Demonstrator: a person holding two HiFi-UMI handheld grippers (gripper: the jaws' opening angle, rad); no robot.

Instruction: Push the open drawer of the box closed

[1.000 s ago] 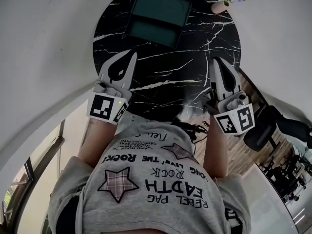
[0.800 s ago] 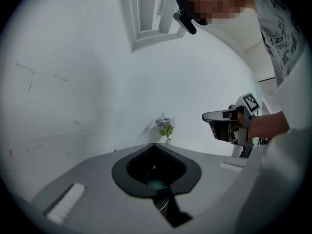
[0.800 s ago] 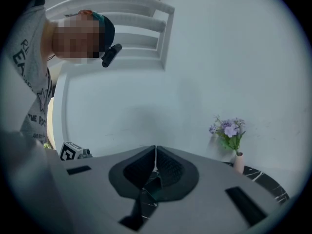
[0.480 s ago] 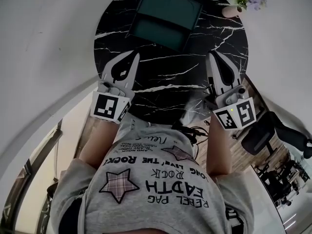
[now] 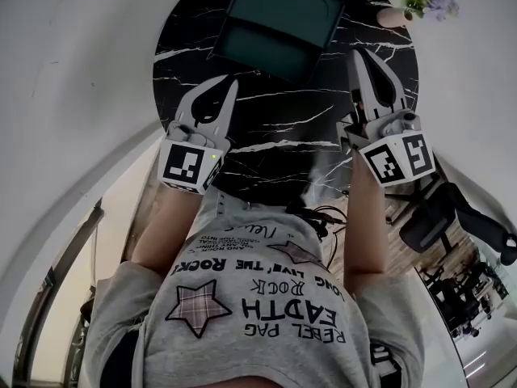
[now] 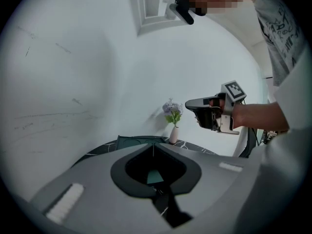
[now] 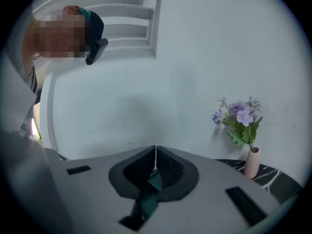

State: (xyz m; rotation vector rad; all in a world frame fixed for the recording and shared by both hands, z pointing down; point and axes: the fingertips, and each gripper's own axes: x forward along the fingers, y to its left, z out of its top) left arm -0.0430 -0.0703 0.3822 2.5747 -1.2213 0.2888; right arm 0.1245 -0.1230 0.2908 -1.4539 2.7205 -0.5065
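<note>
So the box (image 5: pixel 284 6) has its open drawer (image 5: pixel 257 49) sticking out toward the person. Left gripper (image 5: pixel 233 82), clenched empty, sits just short of the drawer front. Right gripper (image 5: pixel 356 54), also clenched empty, is off to the drawer's right.

Box (image 5: pixel 284 5) sat on table's (image 5: pixel 275 124) far side, drawer (image 5: pixel 257 51) out toward near edge. Vase (image 5: pixel 393 16) stood right of box, apart, at rim.

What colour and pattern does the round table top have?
The table top is black with thin white marble veins; the head view shows it best.
</note>
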